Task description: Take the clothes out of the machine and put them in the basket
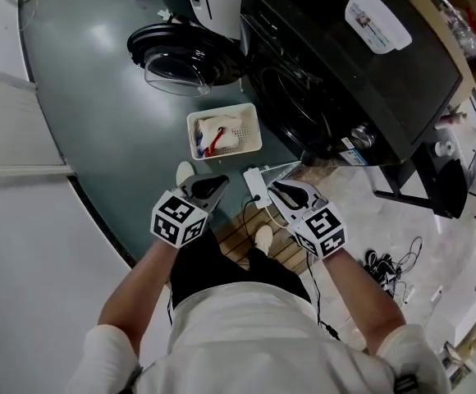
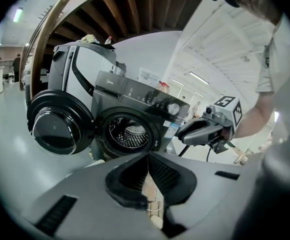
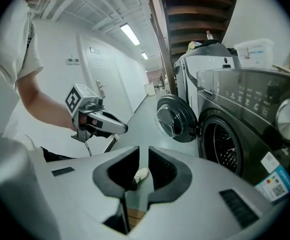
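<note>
Held left gripper [image 2: 148, 155] pinched shut on nothing, right gripper [image 3: 144, 154] barely parted and empty. Could have missed a garment deep in the drum [image 2: 129, 134] at twelve o'clock, hidden by its shadow.

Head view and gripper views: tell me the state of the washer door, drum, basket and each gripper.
Door: swung fully open.
Drum: no clothes visible inside.
Basket: on the floor, holding clothes.
Left gripper: shut, empty.
Right gripper: jaws slightly apart, nothing between them.
</note>
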Demonstrator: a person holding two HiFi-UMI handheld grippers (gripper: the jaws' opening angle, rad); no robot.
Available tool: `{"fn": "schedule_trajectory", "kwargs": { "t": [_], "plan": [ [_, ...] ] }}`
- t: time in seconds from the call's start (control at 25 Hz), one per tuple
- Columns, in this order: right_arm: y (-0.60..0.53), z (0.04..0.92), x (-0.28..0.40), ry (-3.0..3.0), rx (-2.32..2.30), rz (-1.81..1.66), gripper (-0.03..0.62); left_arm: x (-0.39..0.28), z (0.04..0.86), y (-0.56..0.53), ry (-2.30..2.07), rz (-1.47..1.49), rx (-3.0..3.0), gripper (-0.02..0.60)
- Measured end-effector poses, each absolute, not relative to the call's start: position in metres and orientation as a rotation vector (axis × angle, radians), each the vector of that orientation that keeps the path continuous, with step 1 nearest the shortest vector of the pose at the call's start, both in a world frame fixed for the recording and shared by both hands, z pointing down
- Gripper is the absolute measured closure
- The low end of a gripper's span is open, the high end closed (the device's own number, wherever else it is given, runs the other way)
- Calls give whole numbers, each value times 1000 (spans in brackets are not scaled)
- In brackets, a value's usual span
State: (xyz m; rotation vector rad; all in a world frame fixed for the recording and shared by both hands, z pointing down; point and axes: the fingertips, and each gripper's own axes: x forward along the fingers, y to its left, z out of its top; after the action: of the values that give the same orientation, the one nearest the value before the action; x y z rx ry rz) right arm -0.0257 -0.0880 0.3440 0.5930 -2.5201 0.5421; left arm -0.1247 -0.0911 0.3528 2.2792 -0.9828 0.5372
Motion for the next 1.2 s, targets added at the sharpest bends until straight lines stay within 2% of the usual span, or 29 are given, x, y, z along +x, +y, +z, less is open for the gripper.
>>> {"fn": "schedule_trajectory", "kwargs": {
  "t": [0.48,1.2],
  "plan": [
    [-26,288,25,-2585,558,518,533,-67,270,-9,-921,528,2376,583],
    [31,236,53,-2665,577,451,533,-31,228,47,-969,496,2423,583]
  ]
}}
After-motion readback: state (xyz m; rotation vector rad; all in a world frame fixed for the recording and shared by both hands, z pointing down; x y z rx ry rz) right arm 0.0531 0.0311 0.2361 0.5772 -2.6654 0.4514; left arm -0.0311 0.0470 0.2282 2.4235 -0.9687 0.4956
